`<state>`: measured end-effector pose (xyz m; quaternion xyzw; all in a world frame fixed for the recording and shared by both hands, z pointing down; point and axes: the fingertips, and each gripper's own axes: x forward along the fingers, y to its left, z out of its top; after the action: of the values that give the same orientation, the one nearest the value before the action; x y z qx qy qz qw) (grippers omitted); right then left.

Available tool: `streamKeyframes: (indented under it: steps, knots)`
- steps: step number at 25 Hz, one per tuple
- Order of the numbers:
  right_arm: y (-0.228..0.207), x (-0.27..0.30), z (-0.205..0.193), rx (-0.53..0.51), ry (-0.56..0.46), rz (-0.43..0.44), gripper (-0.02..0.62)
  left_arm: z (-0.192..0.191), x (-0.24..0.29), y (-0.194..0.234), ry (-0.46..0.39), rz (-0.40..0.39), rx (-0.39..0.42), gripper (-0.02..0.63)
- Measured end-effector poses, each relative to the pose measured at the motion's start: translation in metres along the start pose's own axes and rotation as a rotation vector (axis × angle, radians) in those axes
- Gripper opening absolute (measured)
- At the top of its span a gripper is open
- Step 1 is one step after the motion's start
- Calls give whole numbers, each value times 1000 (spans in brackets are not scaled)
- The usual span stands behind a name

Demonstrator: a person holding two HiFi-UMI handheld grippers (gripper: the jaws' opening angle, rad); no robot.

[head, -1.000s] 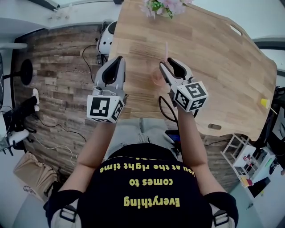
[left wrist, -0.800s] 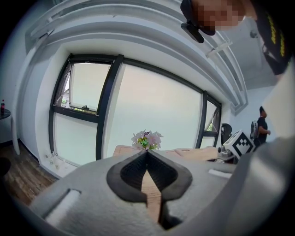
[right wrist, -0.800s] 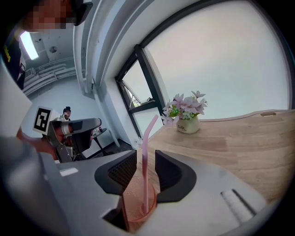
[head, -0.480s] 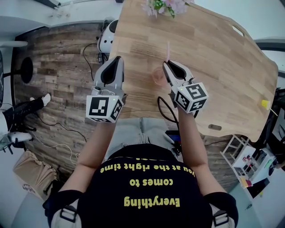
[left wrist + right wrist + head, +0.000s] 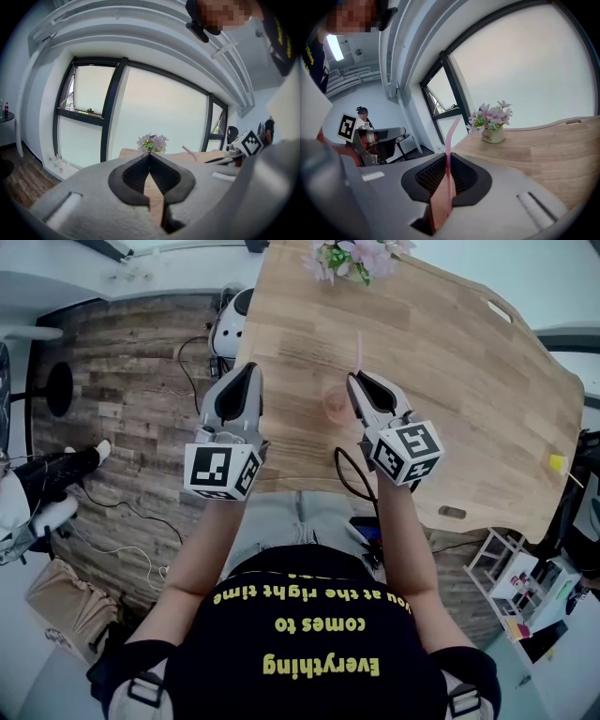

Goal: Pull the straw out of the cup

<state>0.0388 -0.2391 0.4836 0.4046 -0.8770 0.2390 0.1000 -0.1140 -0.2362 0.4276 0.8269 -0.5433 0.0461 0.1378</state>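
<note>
A clear pinkish cup [image 5: 335, 405] stands near the front edge of the wooden table [image 5: 459, 352], with a pink straw [image 5: 357, 346] rising from it. My right gripper [image 5: 359, 381] reaches over the cup. Its jaws have just been closing and now pinch the straw [image 5: 448, 140] between the pads, with the cup [image 5: 439, 204] showing below them. My left gripper [image 5: 247, 371] hovers to the left of the cup at the table's left edge. Seen in its own view, the left gripper [image 5: 150, 157] is shut on nothing, and the straw [image 5: 189, 152] shows to its right.
A small pot of pink flowers [image 5: 352, 257] stands at the table's far edge, well beyond the cup. A small yellow object [image 5: 557, 461] lies at the table's right edge. Wood floor with cables and a white device [image 5: 225, 326] lies left of the table.
The right gripper's jaws have narrowed from wide open around the straw to pinching it. Both hands have stayed almost where they were.
</note>
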Motion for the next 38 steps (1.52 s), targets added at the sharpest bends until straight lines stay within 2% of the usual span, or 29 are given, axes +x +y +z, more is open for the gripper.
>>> streamKeyframes:
  steps: [21, 28, 38]
  knots:
    - [20, -66, 96, -38, -203, -24, 38, 40, -15, -21, -65, -43, 33, 0]
    - [20, -93, 123, -60, -261, -60, 38, 55, -19, -33, -89, -67, 47, 0]
    - [5, -131, 140, -87, -301, -149, 38, 67, -19, -44, -104, -105, 64, 0]
